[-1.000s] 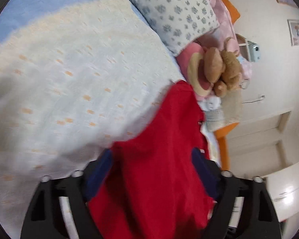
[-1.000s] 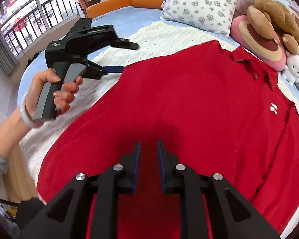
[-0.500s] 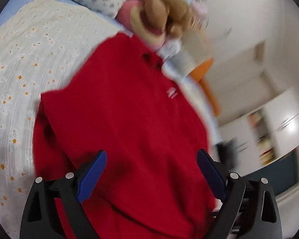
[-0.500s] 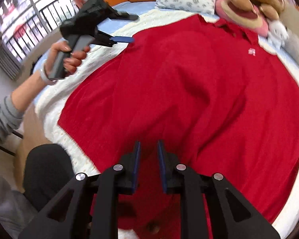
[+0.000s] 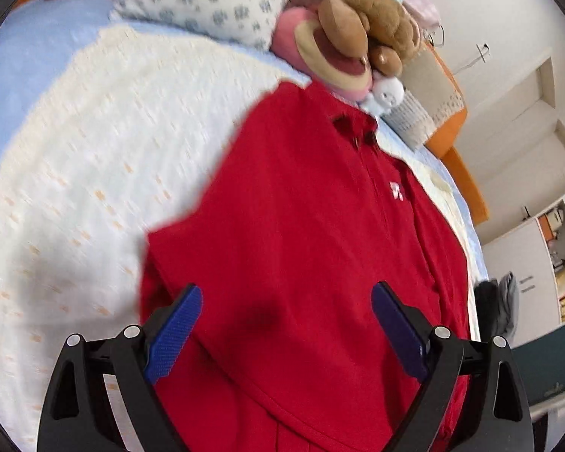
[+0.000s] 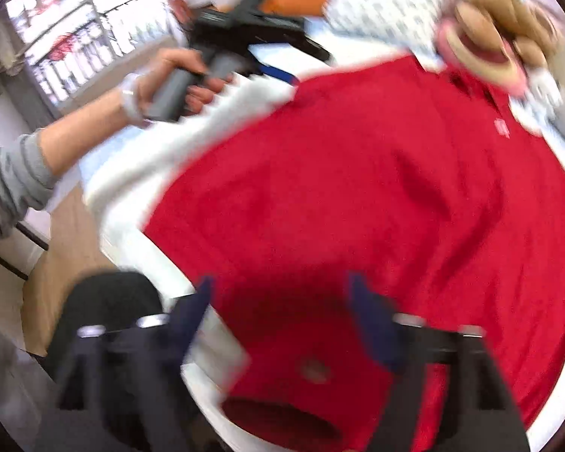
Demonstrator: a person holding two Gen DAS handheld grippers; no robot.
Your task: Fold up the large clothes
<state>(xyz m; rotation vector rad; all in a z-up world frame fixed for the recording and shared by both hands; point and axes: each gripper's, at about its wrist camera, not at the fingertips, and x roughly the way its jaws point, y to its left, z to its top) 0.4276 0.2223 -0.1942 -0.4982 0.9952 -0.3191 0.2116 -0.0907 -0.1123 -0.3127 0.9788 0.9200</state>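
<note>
A large red polo shirt (image 5: 301, 226) with a small white chest logo lies spread front-up on the white daisy bedspread (image 5: 75, 169); it also fills the right wrist view (image 6: 358, 188). My left gripper (image 5: 286, 324) is open and empty, hovering above the shirt's left side near the sleeve. It also shows in the right wrist view (image 6: 275, 64), held by a hand over the bed's left side. My right gripper (image 6: 282, 316) is open and empty above the shirt's lower hem; this view is blurred.
A grey-patterned pillow (image 5: 207, 0), a pink cushion and brown plush toys (image 5: 365, 34) sit at the head of the bed beyond the collar. The bed's edge and wooden floor (image 6: 49, 263) lie at lower left. Cupboards (image 5: 538, 263) stand to the right.
My right gripper has opened from shut and drawn back toward the hem. My left gripper stayed open and swung from the bedspread to over the shirt's left side.
</note>
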